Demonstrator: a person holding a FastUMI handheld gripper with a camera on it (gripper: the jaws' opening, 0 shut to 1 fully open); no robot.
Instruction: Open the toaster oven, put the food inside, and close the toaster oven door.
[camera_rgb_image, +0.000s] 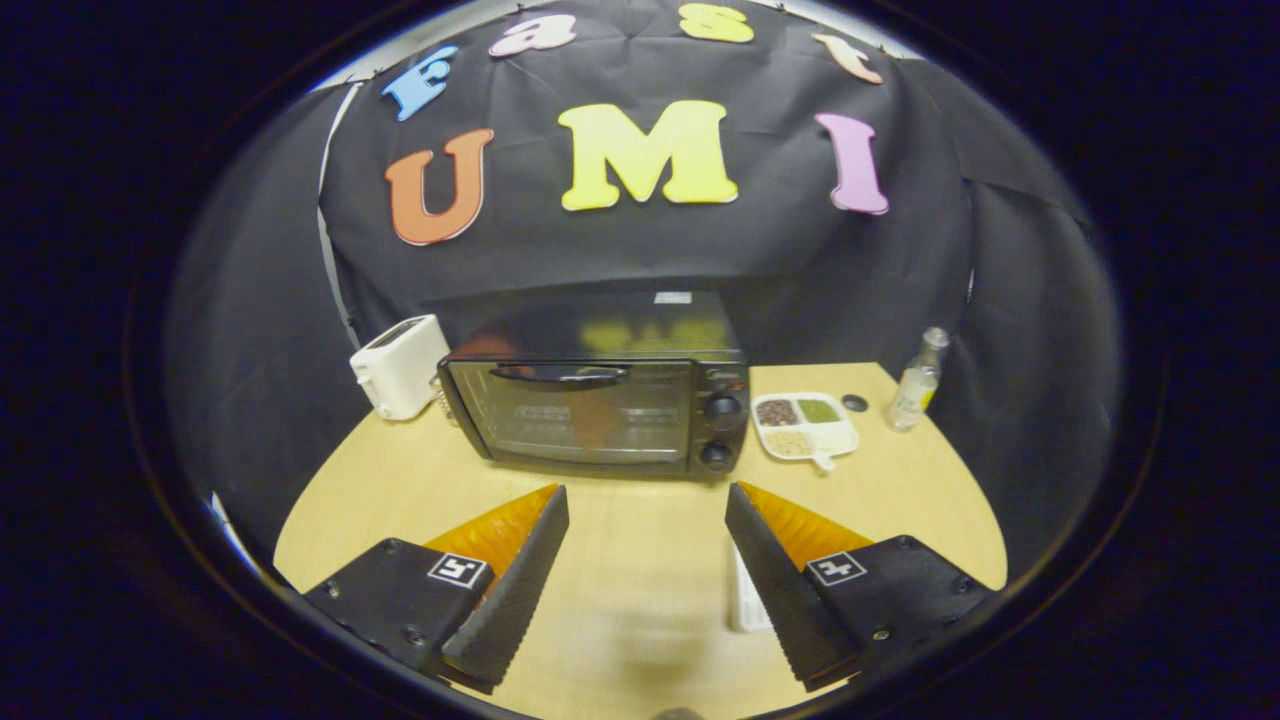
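Note:
A black toaster oven stands at the back of the wooden table, its glass door shut and its handle along the door's top. Two knobs sit at its right side. To the oven's right lies a white divided tray of food with brown, green and beige portions. My gripper is open, its two black fingers spread wide with nothing between them, well short of the oven door.
A white toaster stands left of the oven. A clear bottle with yellowish liquid and a small dark cap sit at the far right. A white object lies partly hidden under my right finger.

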